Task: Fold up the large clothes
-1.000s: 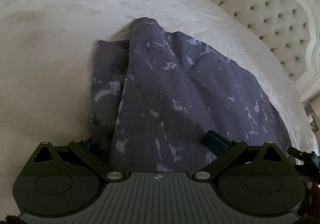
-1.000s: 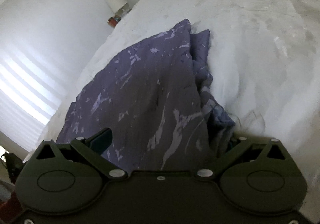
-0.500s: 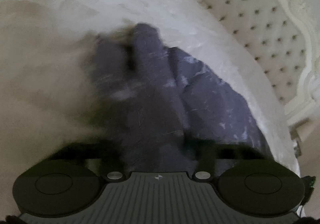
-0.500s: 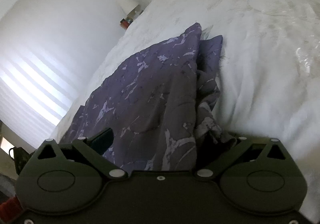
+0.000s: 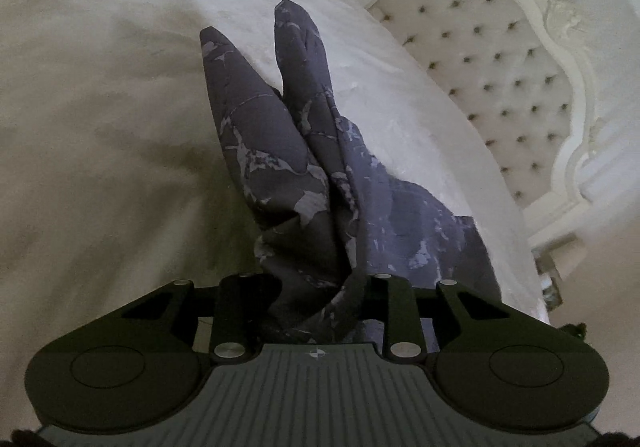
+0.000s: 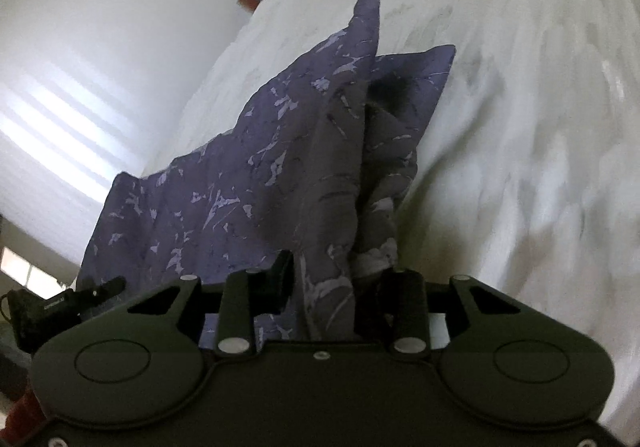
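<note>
A large purple garment (image 5: 288, 167) with a pale marbled print lies on a white bed (image 5: 100, 87). My left gripper (image 5: 314, 307) is shut on a bunched edge of it, and the cloth rises from the jaws in two pointed folds. My right gripper (image 6: 326, 299) is shut on another bunched edge of the same garment (image 6: 248, 187), which stretches away to the left and forward. The fingertips of both grippers are hidden by cloth.
A white tufted headboard (image 5: 500, 59) stands at the right of the left wrist view. A bright window with blinds (image 6: 60, 127) is at the left of the right wrist view. The other gripper's dark body (image 6: 48, 307) shows at the lower left there.
Both grippers closed from wide open onto the garment's near edge. The cloth, spread flat before, is now gathered and lifted into peaked folds.
</note>
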